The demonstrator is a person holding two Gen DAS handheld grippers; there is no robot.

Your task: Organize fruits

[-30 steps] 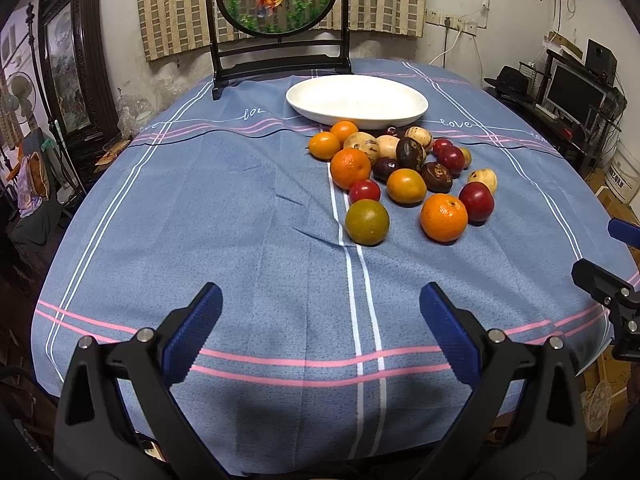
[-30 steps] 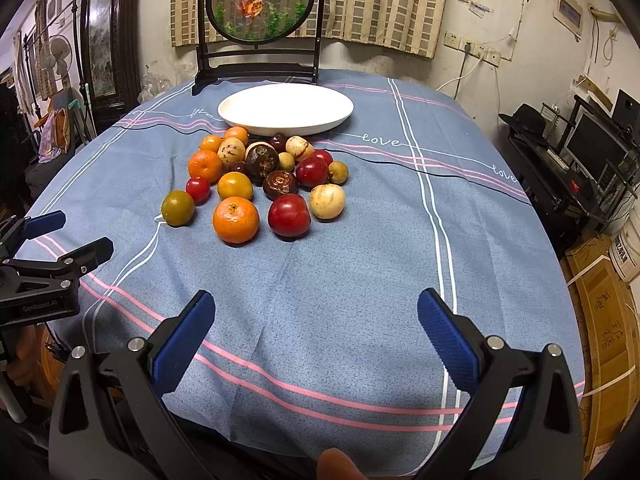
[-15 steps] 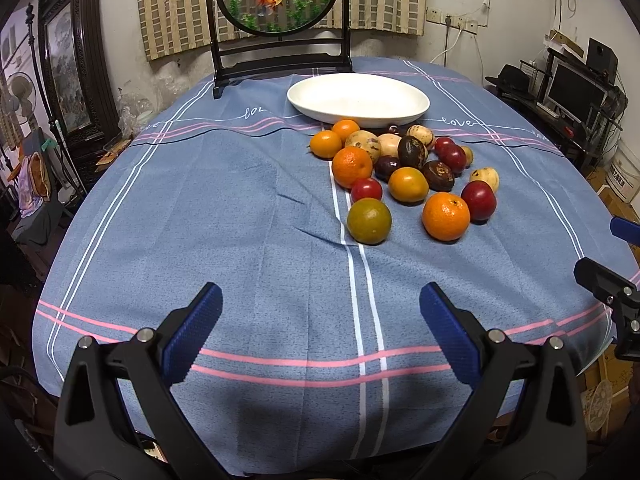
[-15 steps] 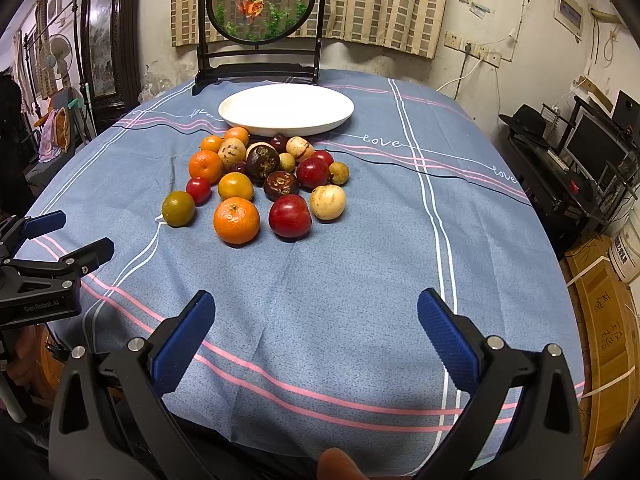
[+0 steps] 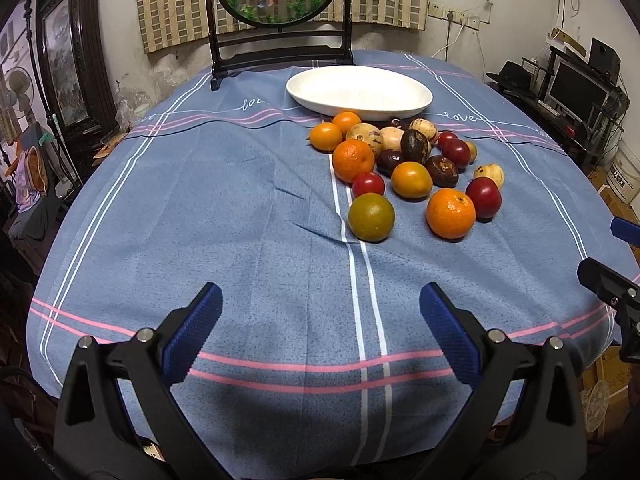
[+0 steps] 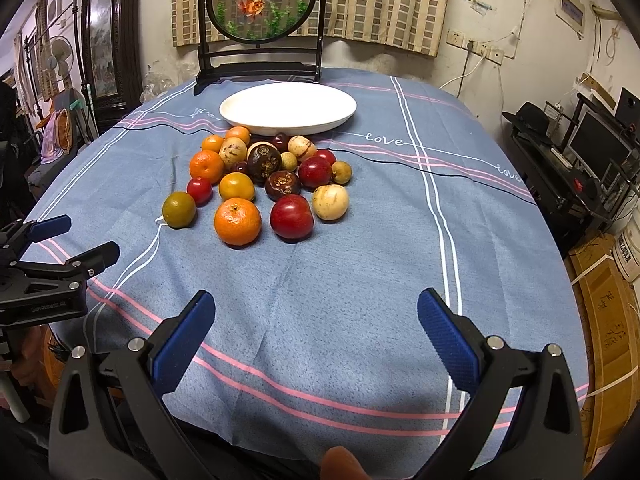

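Right wrist view takes in the bench first, draped in a blue striped cloth. At its far side stands a round fish screen, and in front of that the white plate lies bare, probably set there as the place the fruit is meant to go.

The fruit pile sits on the cloth just beside the plate's near rim, none of it on the plate, so the sorting looks not yet begun. Counting what shows: five orange citrus, the nearest being the big orange; one green citrus at the pile's left edge; four red fruits, with the big red one nearest; two or three dark brown ones; several pale ones. Those at the back are partly hidden, so that count is loose.

The right claw is spread wide and grips nothing, hovering near the bench's front edge. The left claw is likewise wide apart and carries nothing, well apart from the fruit.
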